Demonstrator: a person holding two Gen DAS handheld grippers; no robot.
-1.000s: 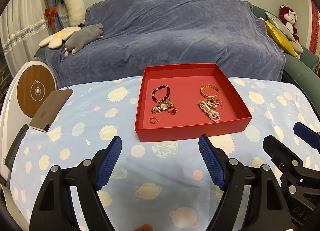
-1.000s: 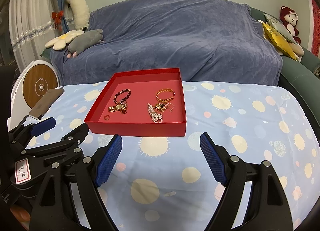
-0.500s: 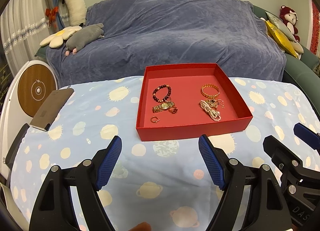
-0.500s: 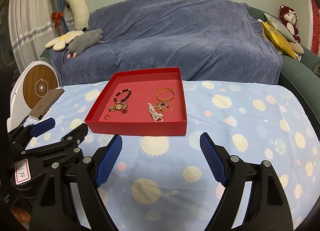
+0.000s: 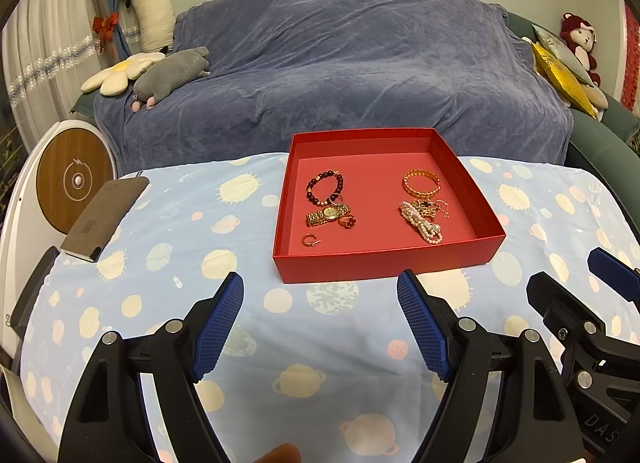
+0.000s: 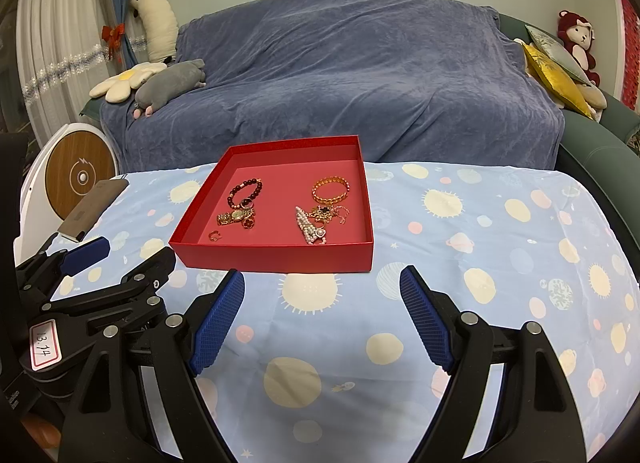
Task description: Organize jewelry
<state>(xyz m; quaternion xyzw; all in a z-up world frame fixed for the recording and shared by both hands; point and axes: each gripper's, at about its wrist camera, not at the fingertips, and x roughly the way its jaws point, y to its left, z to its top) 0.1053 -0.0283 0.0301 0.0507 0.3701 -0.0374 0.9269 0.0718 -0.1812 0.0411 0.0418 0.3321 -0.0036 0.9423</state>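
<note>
A white tag on the left gripper reads "13.14"; only the right wrist view shows it. The left wrist view shows part of the right gripper with the letters "DAS" on its body. Both grippers stand spread wide, holding nothing, near the front edge of the red box without touching it. The box sits on a table under a blue cloth printed with suns and planets. Inside lie a dark bead bracelet, a gold watch, a red flower ring, a small gold hoop, a gold bangle and a pearl strand. A brown phone case rests at the cloth's left edge. Behind stands a sofa under a blue cover, with soft toys.
</note>
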